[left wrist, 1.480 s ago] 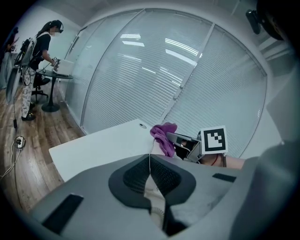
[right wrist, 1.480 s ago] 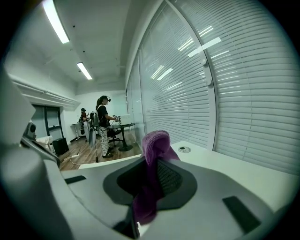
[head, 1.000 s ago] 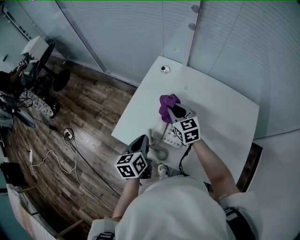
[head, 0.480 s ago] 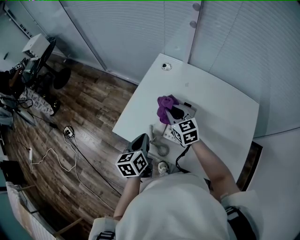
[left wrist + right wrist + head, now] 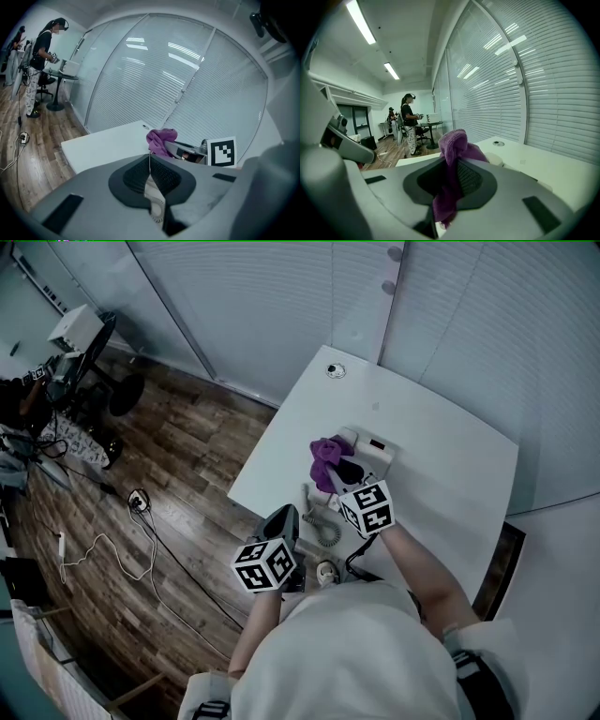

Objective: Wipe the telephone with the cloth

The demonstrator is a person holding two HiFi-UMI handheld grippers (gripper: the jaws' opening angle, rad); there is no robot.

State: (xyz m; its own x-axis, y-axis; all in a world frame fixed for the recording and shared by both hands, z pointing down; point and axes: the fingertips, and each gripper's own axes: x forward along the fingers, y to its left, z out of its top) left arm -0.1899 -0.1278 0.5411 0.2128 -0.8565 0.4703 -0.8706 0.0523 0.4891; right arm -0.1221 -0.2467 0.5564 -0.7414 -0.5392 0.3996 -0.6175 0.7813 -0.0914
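The white telephone lies on the white table, and its coiled cord trails toward the near edge. My right gripper is shut on the purple cloth and holds it against the phone's left side. The phone's far end with the display is uncovered. In the right gripper view the cloth bunches up between the jaws. My left gripper hangs at the table's near left edge, shut, with the cord showing below its jaws. From there the cloth and phone lie ahead.
Blind-covered glass walls stand close behind the table. A round cable grommet sits at the far corner. A small round object rests at the near edge. Left of the table is wood floor with cables and a power strip. A person stands at a far desk.
My right gripper has drawn the cloth back toward me and a little left across the phone, uncovering the phone's far end. The left gripper has stayed put.
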